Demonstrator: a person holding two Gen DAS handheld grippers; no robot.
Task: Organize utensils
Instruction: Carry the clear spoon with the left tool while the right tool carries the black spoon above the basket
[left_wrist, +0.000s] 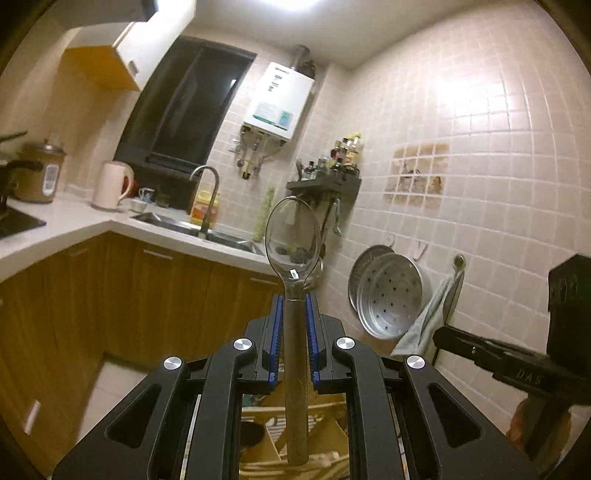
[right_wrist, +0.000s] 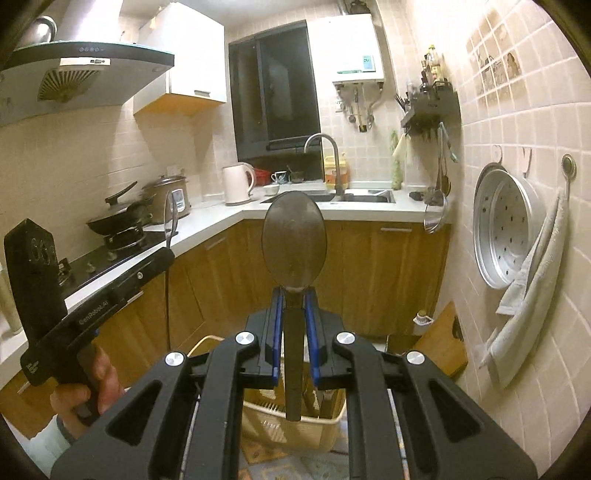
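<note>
Steel is clamped in the left tool (left_wrist: 294, 302): a bright steel spoon (left_wrist: 293, 240), its handle pinched between the blue pads, bowl forward and raised clear of everything. Its twin, the right tool (right_wrist: 294, 299), is likewise closed on a dark spoon (right_wrist: 293, 242), handle between the pads, bowl forward and tipped slightly down. Both utensils are therefore airborne, above a pale basket (right_wrist: 327, 430) that stands below the right tool with more utensils upright in it; wooden slats, apparently of a rack, show beneath the left tool.

Step in hand, by judgement: carrying, with each spoon lifted and neither yet placed. The next move calls for choosing a compartment or holder, turning each handle to suit it, and lowering before the pads let go.

Open room lies ahead over the floor between the wooden cabinets (right_wrist: 369, 273). The edges to mind are the desk (right_wrist: 332, 211) rim with its sink, a strainer (right_wrist: 436, 218) overhanging that rim, the steamer tray (right_wrist: 506, 229) and towel (right_wrist: 532, 291) hanging on the tiled wall to the right, and the two tools themselves, near each other side by side.
</note>
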